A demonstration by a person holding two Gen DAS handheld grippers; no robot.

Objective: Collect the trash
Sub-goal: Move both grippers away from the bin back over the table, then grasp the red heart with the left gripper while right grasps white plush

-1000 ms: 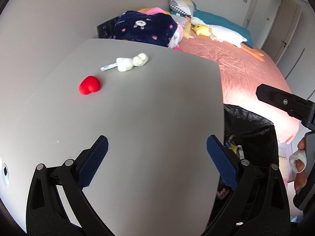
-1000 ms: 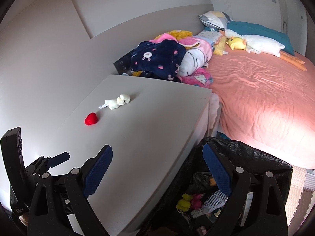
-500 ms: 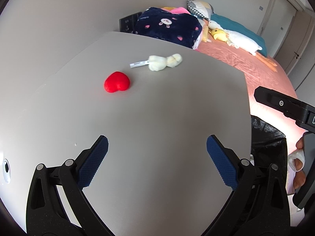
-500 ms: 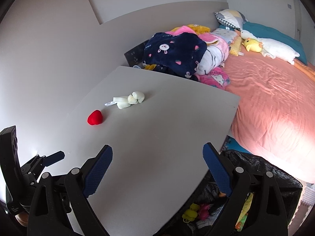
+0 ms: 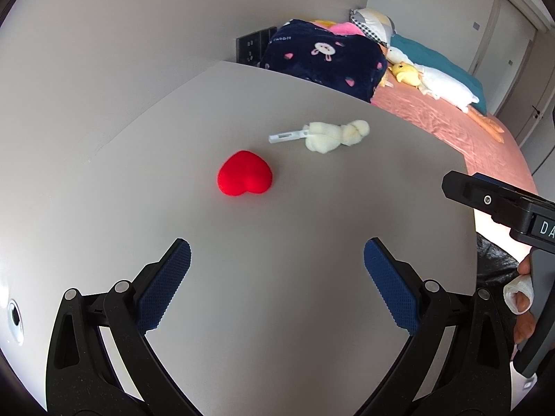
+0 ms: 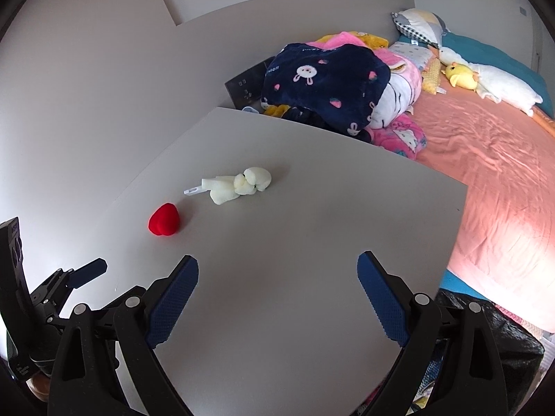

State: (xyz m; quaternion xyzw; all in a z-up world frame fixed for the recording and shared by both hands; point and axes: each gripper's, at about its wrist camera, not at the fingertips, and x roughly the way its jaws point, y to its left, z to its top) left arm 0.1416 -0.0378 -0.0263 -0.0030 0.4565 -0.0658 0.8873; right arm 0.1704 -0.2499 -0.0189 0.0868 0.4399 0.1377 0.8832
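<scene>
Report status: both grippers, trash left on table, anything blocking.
Left gripper open, empty. Right gripper open, empty. Red plush heart and cream foam piece lie apart on grey table. Nothing blocking.

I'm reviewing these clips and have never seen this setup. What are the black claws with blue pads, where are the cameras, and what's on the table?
There is no robot: a person holds a two-finger gripper in each hand, each carrying a fisheye camera looking along its fingers. One picture shows the left gripper, the other the right gripper. Both are open and hold nothing. On the grey table lie a red heart-shaped plush and, beyond it, a cream foam scrap with a small white plastic piece at its end. A black trash bag sits off the table's right edge, beside a bed.
</scene>
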